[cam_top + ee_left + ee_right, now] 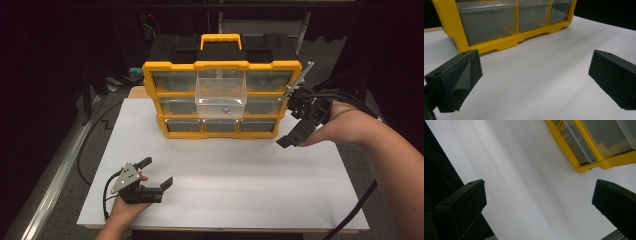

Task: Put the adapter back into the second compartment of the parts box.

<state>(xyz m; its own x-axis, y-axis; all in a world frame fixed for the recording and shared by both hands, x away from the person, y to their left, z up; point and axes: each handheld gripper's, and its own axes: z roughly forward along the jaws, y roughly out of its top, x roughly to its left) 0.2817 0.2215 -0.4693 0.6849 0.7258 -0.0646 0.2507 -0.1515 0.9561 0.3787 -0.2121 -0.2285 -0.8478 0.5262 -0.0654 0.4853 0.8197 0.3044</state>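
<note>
"What do you see from up high?"

"A yellow box of little drawers (222, 97) stands at the back of the white table (240, 190). One clear drawer (221, 92) in the middle row is pulled out, and a tiny dark thing (226, 110) lies inside it. The right gripper (292, 137) hangs just beside the box's right end. The left gripper (157, 172) rests low near the front, well apart from the box."

"Are the jaws closed?"

"No. Both pairs stand wide apart with nothing between them. The left gripper view (534, 75) shows that, and the box's bottom drawers up close. The right gripper view (539, 205) shows bare table between its jaws and a corner of the box (586, 165)."

"Can those two see the tiny thing?"

"No, that is seen from the high view."
</note>
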